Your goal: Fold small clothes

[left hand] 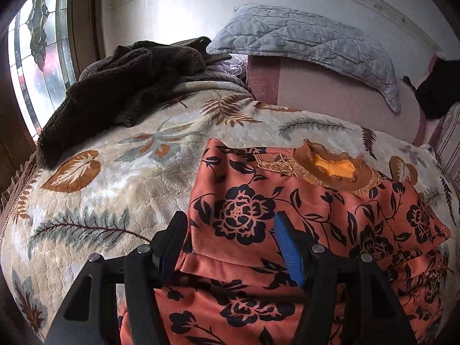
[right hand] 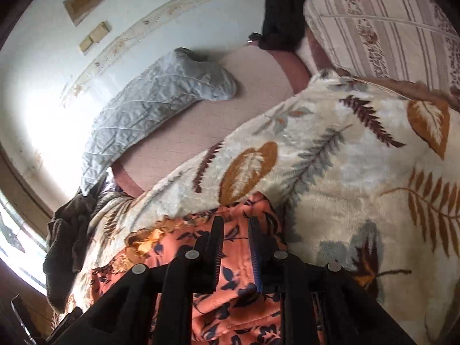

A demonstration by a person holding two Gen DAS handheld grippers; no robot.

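Note:
An orange garment [left hand: 287, 210] with a black flower print and a gold-trimmed neckline [left hand: 330, 166] lies on the leaf-patterned blanket [left hand: 115, 178]. A fold of it runs across near the camera. My left gripper [left hand: 230, 230] is open, its fingers spread over the garment's left part, nothing between them. In the right wrist view my right gripper [right hand: 235, 227] hovers over the same garment [right hand: 235, 293] near its right edge, jaws partly apart, with cloth showing between them; I cannot tell whether they pinch it.
A dark brown fleece [left hand: 120, 86] lies at the back left by the window [left hand: 37, 57]. A grey quilted pillow [left hand: 310, 49] rests on a pink cushion [left hand: 330, 97] against the wall. A striped pillow [right hand: 388, 28] lies at the right.

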